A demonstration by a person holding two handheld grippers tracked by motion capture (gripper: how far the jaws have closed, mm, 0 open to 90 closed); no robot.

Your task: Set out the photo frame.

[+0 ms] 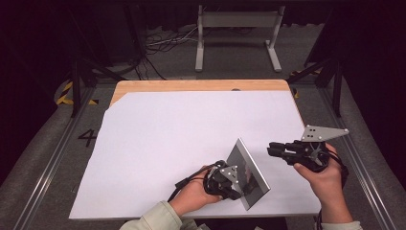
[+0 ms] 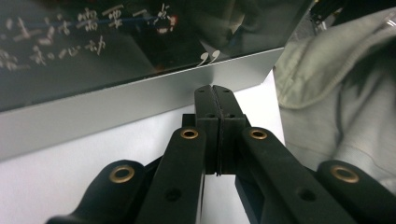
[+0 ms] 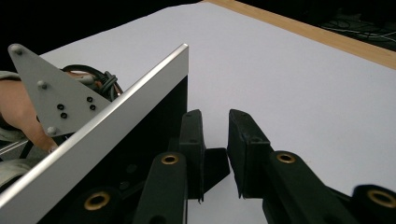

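Left claw (image 1: pixel 233 184), near counter edge, jaws pressed together at the silver frame of a dark glass panel (image 1: pixel 249 172); grip on the frame itself unclear. Panel stands tilted on white sheet (image 1: pixel 167 143) covering the counter (image 1: pixel 191 85). Right claw (image 1: pixel 275 149) just beside panel, jaws narrowly parted, holding nothing.

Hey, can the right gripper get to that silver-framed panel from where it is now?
Probably yes. The right gripper is open, apart from the silver-framed panel, with bare white sheet between. The left gripper, jaws closed, sits at its near edge.
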